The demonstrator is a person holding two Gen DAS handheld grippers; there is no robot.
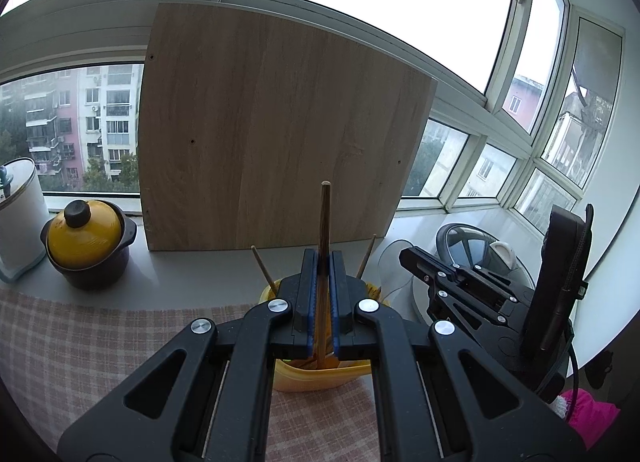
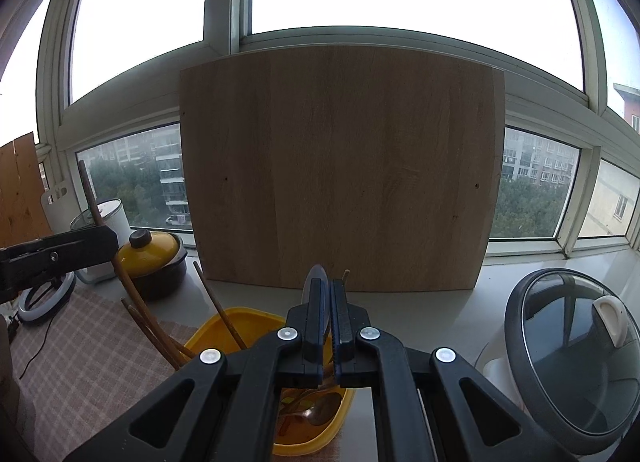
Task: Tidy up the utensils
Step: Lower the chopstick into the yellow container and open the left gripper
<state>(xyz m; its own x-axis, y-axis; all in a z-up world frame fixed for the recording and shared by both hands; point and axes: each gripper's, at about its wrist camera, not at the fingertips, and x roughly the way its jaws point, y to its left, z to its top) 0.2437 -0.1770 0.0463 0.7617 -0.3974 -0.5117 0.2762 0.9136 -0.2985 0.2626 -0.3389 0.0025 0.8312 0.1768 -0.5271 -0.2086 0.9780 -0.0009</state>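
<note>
In the left wrist view my left gripper (image 1: 324, 258) is shut on a brown wooden chopstick (image 1: 325, 214). The stick stands upright, its lower end inside the yellow container (image 1: 316, 376). Two more chopsticks (image 1: 262, 268) lean out of that container. My right gripper (image 2: 328, 286) is shut on a spoon (image 2: 318, 274), whose pale grey bowl sticks up above the fingertips. Below it the yellow container (image 2: 240, 318) holds several chopsticks (image 2: 220, 306) and another spoon (image 2: 316, 414). At the left of the right wrist view the left gripper (image 2: 114, 240) shows with its chopstick (image 2: 86, 190).
A wooden board (image 1: 276, 130) leans against the window behind the container. A black pot with a yellow lid (image 1: 86, 242) and a white canister (image 1: 18, 218) stand at the left. A glass-lidded cooker (image 2: 580, 358) sits at the right. A checked cloth (image 1: 100, 342) covers the table.
</note>
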